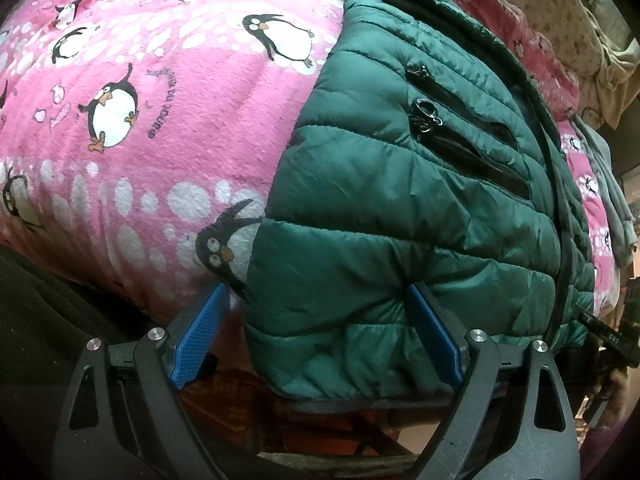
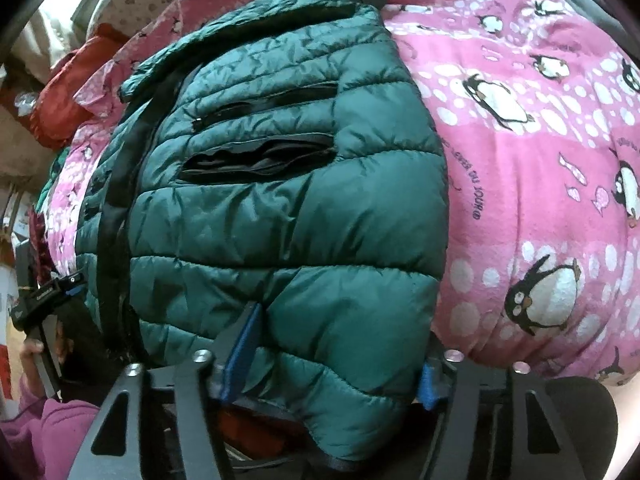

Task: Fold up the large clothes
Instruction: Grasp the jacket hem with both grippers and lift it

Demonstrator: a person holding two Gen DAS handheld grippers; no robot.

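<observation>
jacket (image 1: 400, 208): green quilted puffer, lay flat on the blanket, hem toward both grippers, two black zip pockets on each front panel
blanket (image 1: 160, 120): pink fleece, penguin print, covered the bed under the jacket
left gripper (image 1: 316, 300): jaws wide apart, straddled the jacket's hem corner; right pad touched the fabric, left pad stood clear over the blanket, no clamp
right gripper (image 2: 340, 344): jaws around the other hem corner, fabric bunched between both blue pads, pressed on it
sleeve (image 2: 44, 432): purple, lower left in the right view, beside the left gripper's body
</observation>
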